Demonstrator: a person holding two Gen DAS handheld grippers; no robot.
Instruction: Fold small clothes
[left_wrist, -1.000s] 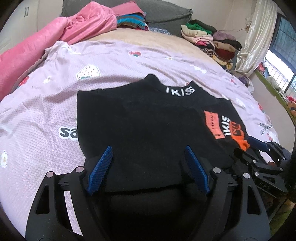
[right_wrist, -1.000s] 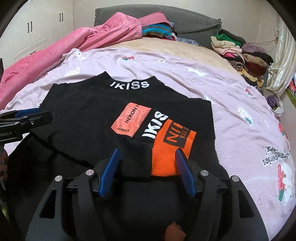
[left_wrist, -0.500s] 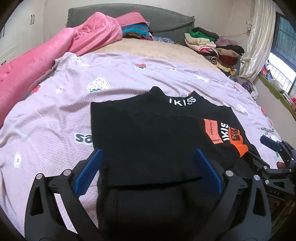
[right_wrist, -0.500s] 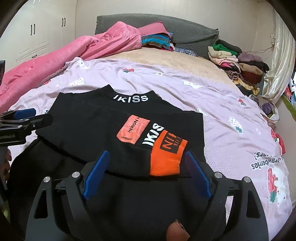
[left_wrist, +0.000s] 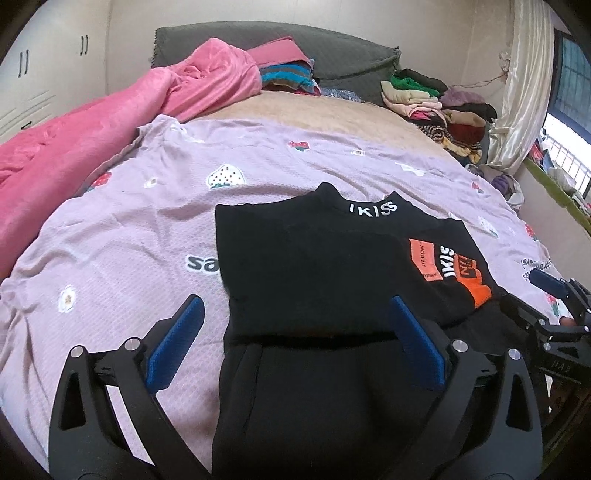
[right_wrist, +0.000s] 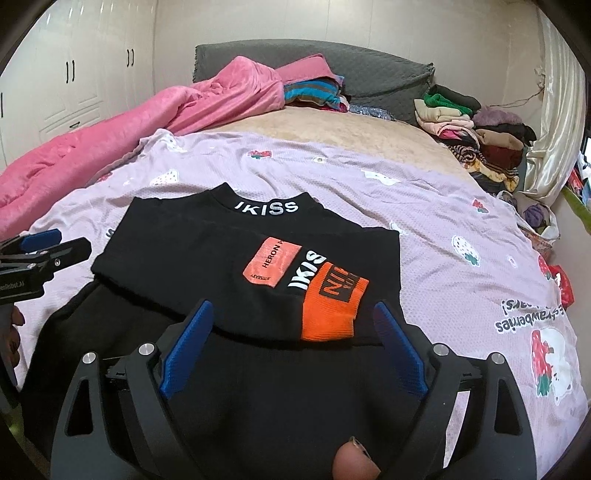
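Your black sweater (right_wrist: 229, 258) lies on the lilac strawberry bedspread (left_wrist: 122, 236), its upper part folded down over the lower part so the collar faces away from you. Your left gripper (left_wrist: 295, 339) and right gripper (right_wrist: 291, 343) hover above the near fold, fingers spread wide, pinching nothing, apparently letting the fold settle.

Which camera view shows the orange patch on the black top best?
The right wrist view: the orange patch lies near the middle, facing the camera, between the open right gripper fingers. In the left wrist view the patch is at the right, slanted and narrower on the black top.
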